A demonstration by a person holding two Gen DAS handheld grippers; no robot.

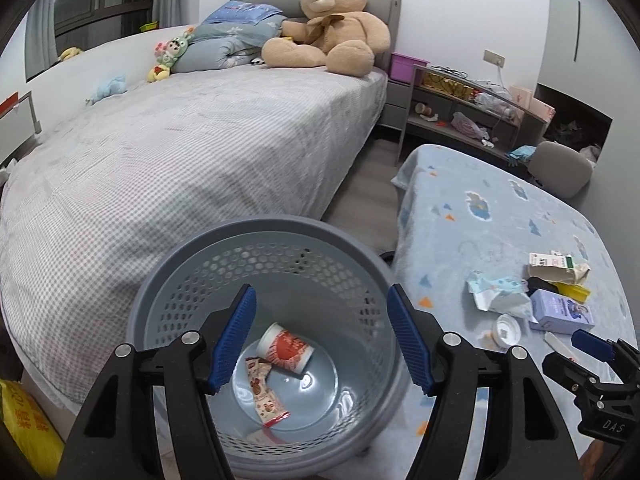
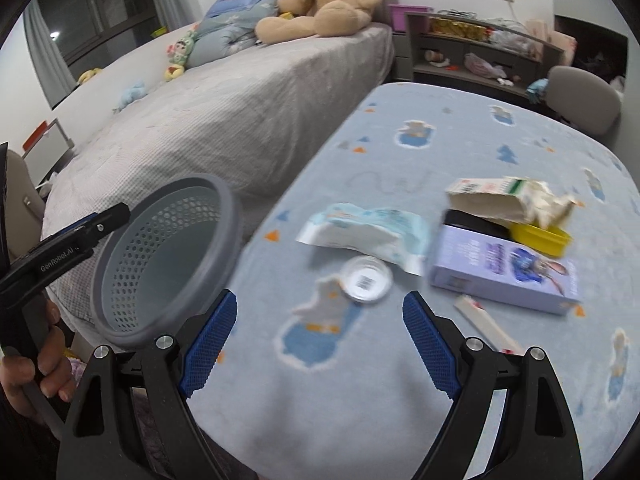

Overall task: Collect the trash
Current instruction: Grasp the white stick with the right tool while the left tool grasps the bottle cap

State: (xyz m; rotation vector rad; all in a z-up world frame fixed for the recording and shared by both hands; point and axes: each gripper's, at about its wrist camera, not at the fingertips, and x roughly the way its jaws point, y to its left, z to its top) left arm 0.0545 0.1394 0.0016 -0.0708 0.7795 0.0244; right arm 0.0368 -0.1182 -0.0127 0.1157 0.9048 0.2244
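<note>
Blue-padded, the right tool (image 2: 320,344) gapes empty just short of the clear lid (image 2: 367,279) on the tabletop (image 2: 400,400); that flat lid may skid from a shallow pinch. Left of the lid, the left tool (image 1: 322,334), fingers apart, hovers over the basket (image 1: 168,276), where 2 scraps lie.

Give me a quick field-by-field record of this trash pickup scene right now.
bin: grey basket beside the blanket-covered table
in bin: paper cup, snack wrapper
left gripper: open, empty, over the bin
right gripper: open, empty, above the table
still on table: round lid, purple box, torn carton, crumpled wrapper
</note>
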